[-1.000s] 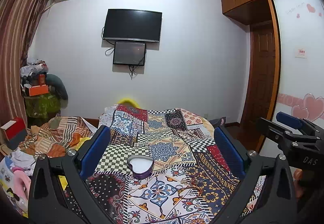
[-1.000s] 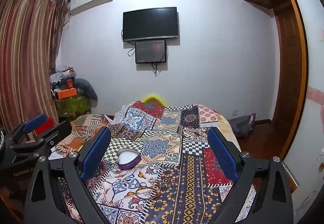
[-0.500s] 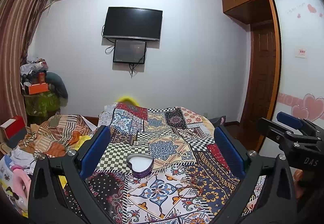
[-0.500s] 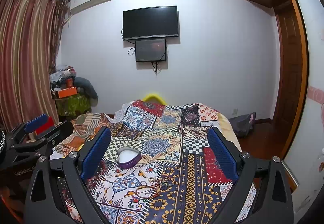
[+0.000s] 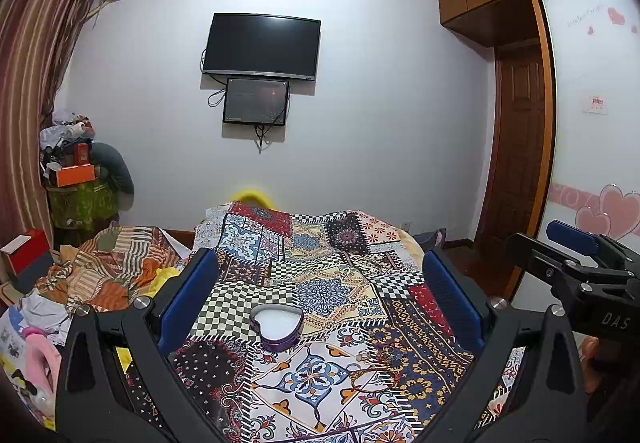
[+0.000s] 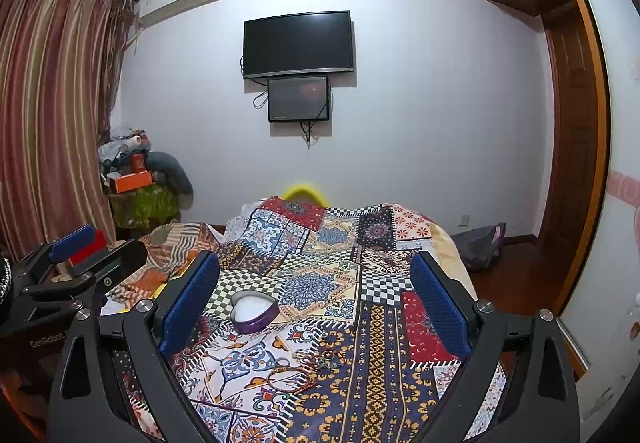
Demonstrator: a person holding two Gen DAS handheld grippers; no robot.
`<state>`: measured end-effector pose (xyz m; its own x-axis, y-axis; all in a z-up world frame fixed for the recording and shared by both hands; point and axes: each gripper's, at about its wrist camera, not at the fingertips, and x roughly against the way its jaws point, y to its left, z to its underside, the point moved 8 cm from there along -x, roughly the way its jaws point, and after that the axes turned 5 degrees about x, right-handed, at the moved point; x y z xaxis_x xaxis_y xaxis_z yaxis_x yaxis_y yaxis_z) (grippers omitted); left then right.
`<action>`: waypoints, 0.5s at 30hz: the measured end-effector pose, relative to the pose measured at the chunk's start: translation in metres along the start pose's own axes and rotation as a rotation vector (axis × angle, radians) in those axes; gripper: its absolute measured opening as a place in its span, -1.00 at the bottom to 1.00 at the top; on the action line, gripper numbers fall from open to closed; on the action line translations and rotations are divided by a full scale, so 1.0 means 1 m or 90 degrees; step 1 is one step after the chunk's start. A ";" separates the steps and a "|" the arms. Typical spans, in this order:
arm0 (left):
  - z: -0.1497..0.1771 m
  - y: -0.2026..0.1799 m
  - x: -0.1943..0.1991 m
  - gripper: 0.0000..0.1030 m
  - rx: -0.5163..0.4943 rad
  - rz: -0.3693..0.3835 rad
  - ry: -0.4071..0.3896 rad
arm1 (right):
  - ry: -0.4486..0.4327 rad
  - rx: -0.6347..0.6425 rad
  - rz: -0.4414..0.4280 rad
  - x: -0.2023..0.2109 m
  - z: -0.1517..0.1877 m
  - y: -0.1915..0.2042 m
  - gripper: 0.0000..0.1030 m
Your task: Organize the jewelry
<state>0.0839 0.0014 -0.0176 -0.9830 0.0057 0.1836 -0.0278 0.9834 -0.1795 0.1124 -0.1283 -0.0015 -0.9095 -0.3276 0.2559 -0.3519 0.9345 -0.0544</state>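
Hovering level over the patchwork bedspread [image 5: 320, 291], left tool [image 5: 320, 299] and right tool [image 6: 316, 295] released, side by side, empty.

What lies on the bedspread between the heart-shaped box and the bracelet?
Only bare patterned bedspread. In the right wrist view the heart box sits farther away, the bracelet nearer, small rings off to the right.

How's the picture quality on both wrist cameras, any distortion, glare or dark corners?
Left wrist view: strong fisheye bending of the walls, black vignette in the corners, a faint reflection along the top of the TV, and the heart-shaped box reads sharp. Right wrist view: the same barrel distortion and dark corners, even indoor light, and the small jewelry on the bedspread is hard to separate from the busy pattern.
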 end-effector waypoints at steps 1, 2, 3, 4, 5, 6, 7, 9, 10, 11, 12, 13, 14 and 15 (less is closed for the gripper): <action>0.000 0.000 0.000 0.99 0.000 -0.001 0.000 | 0.000 0.000 0.000 0.000 0.000 0.000 0.84; 0.001 0.000 -0.001 0.99 0.000 -0.001 0.000 | 0.000 0.000 0.000 0.000 0.001 0.000 0.84; 0.001 0.000 -0.002 0.99 0.000 -0.001 0.000 | 0.000 0.000 -0.001 0.000 -0.002 -0.001 0.84; 0.001 0.000 -0.002 0.99 0.001 0.000 0.000 | -0.001 0.000 -0.001 0.000 -0.001 -0.001 0.84; 0.002 0.000 -0.002 0.99 0.000 0.000 0.000 | -0.001 0.001 -0.002 0.000 -0.002 -0.001 0.84; 0.002 0.000 -0.002 0.99 0.000 0.000 0.000 | -0.002 0.001 -0.001 0.000 -0.001 0.000 0.84; 0.002 0.000 -0.002 0.99 0.000 -0.001 0.000 | -0.002 0.001 -0.002 0.000 -0.001 0.000 0.84; 0.002 0.000 -0.003 0.99 -0.002 -0.001 0.000 | -0.003 0.000 -0.002 0.002 -0.002 0.000 0.84; 0.002 0.000 -0.003 0.99 -0.003 -0.002 0.000 | -0.003 0.000 -0.002 0.002 -0.002 0.000 0.84; 0.003 0.000 -0.003 0.99 -0.003 -0.002 0.000 | -0.003 0.000 -0.002 0.002 -0.001 0.000 0.84; 0.003 0.000 -0.004 0.99 -0.003 -0.002 0.001 | -0.002 0.000 -0.002 0.002 -0.002 0.000 0.84; 0.002 0.000 -0.003 0.99 -0.003 -0.002 0.001 | -0.002 0.001 -0.001 0.002 -0.002 0.000 0.84; 0.003 0.000 -0.004 0.99 -0.003 -0.002 0.001 | -0.002 0.001 -0.001 0.002 -0.001 0.000 0.84; 0.003 0.000 -0.003 0.99 -0.003 -0.002 0.000 | -0.002 0.002 -0.001 0.002 -0.003 0.000 0.84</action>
<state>0.0867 0.0008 -0.0207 -0.9828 0.0025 0.1846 -0.0303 0.9841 -0.1749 0.1109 -0.1289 0.0019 -0.9094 -0.3297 0.2536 -0.3541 0.9335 -0.0563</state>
